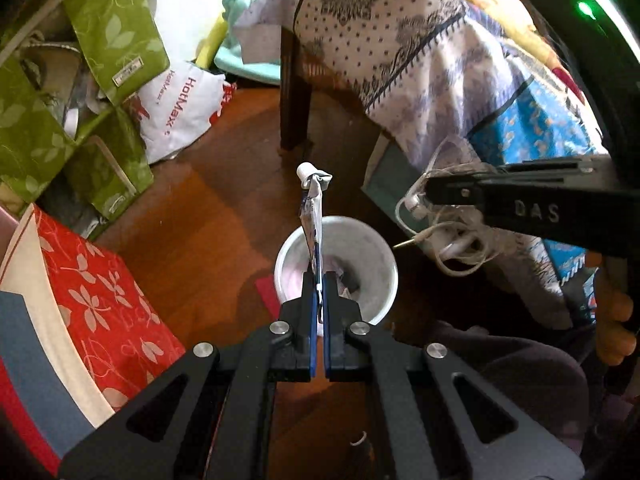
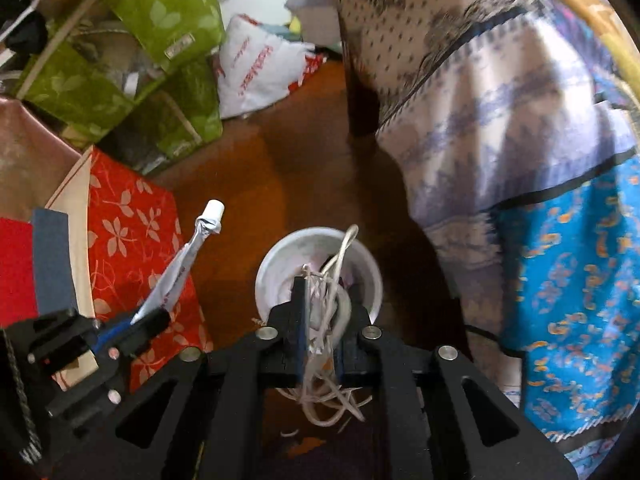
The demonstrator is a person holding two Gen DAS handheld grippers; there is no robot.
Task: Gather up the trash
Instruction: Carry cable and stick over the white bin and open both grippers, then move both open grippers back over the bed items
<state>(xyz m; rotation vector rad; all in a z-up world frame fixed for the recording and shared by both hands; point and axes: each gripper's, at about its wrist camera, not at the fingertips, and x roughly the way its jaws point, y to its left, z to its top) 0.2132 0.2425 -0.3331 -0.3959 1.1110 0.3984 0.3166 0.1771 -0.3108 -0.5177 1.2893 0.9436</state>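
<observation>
My left gripper (image 1: 319, 280) is shut on a flattened squeeze tube (image 1: 313, 204) with a white cap, held above a white round bin (image 1: 372, 256) on the wooden floor. The tube also shows in the right wrist view (image 2: 180, 264), with the left gripper (image 2: 150, 320) at the lower left. My right gripper (image 2: 320, 292) is shut on a tangle of white earphone cable (image 2: 324, 392), held over the same bin (image 2: 276, 264). In the left wrist view the right gripper (image 1: 424, 192) reaches in from the right with the earphones (image 1: 448, 236) hanging from it.
Green leaf-print boxes (image 1: 116, 28) and a red flowered box (image 1: 104, 296) stand at the left. A white HotMax bag (image 1: 180, 108) lies behind. A patterned cloth (image 1: 400, 48) drapes over a dark-legged table (image 1: 294, 92) at the right. A small white scrap (image 1: 359, 439) lies on the floor.
</observation>
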